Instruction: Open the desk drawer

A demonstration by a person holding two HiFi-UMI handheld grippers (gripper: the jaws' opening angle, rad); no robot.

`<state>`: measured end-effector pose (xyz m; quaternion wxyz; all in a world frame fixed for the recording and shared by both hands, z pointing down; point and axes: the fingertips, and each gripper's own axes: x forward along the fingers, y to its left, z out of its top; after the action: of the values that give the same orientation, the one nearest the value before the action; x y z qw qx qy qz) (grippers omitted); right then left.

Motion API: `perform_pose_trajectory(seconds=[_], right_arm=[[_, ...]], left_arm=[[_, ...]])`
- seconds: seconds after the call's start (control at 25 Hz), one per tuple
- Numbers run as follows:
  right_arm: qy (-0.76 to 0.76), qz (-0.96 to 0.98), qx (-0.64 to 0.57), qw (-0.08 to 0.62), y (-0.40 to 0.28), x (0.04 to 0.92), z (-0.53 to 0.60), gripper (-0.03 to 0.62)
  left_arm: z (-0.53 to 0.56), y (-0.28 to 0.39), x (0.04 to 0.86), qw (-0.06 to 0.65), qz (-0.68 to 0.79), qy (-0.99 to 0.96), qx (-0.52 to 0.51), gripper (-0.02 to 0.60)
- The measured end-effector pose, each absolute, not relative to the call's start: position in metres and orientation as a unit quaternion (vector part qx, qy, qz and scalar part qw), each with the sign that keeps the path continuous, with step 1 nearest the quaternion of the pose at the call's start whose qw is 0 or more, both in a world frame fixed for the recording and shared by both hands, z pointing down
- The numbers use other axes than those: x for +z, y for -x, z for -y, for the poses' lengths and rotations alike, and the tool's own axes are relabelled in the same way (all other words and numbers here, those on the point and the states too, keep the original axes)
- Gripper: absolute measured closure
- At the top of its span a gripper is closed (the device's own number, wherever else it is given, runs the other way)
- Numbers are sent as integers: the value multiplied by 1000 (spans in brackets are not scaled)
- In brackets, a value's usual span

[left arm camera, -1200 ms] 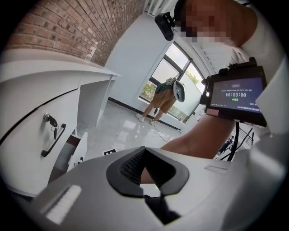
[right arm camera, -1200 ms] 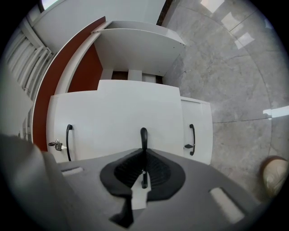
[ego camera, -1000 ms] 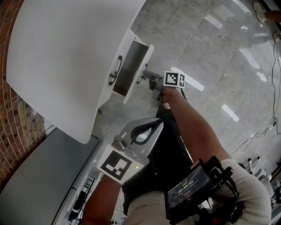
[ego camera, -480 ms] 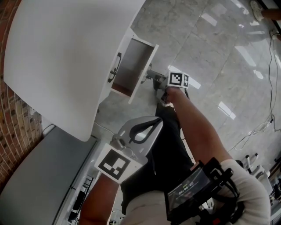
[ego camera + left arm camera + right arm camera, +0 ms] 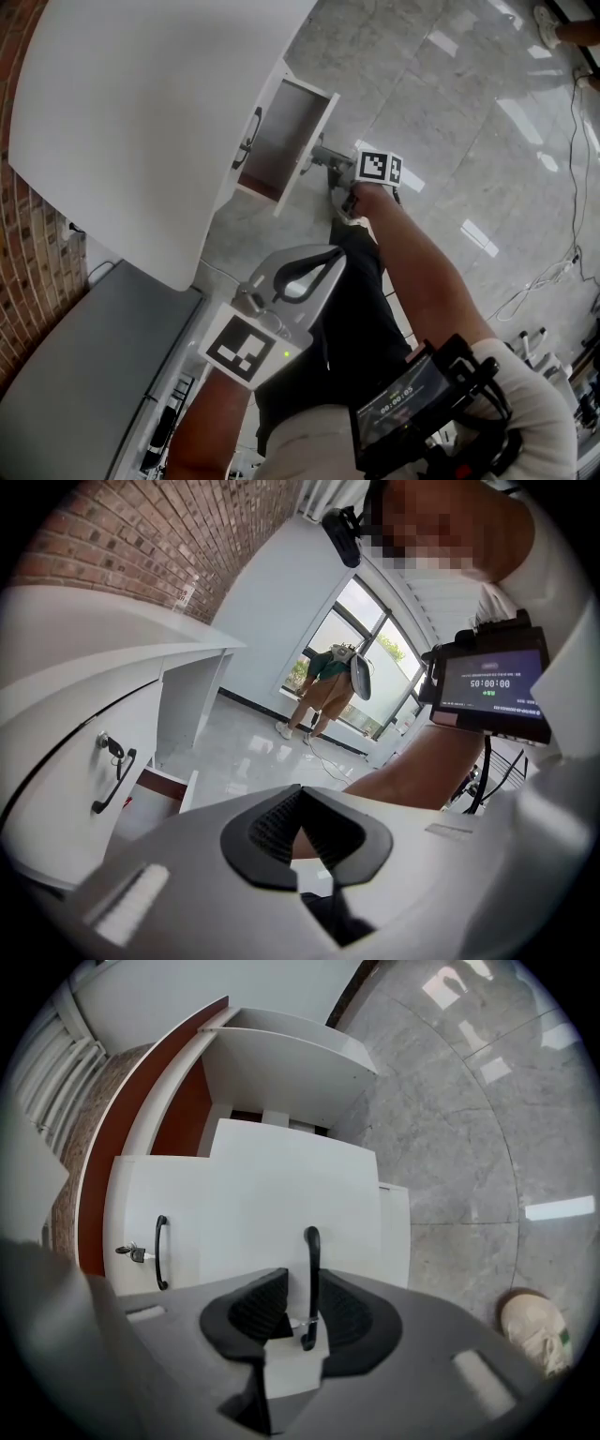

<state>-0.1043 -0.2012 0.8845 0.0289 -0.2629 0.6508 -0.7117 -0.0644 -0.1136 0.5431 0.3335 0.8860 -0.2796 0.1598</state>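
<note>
White drawer stands pulled out. Right gripper jaws opening around black handle, likely releasing since pull looks done. Left gripper idle, jaws together, empty.

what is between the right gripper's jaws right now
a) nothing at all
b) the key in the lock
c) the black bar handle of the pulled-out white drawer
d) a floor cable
c: in the right gripper view the black bar handle of the white drawer stands between the pads of the right gripper, whose jaws are opening with a gap beside the handle; the small key sits far off to the left.
</note>
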Motion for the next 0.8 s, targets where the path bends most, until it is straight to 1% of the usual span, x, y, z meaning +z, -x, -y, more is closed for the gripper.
perform_pose_trajectory(seconds=[0.16, 0.36, 0.8], right_arm=[[275, -652, -706, 12, 102, 878, 199, 482], [292, -651, -701, 26, 86, 868, 201, 480], [307, -667, -679, -1, 43, 820, 177, 482]], left_arm=[[106, 61, 535, 331, 278, -888, 159, 575], [96, 60, 529, 338, 281, -884, 157, 575], [79, 39, 483, 324, 278, -893, 145, 575]])
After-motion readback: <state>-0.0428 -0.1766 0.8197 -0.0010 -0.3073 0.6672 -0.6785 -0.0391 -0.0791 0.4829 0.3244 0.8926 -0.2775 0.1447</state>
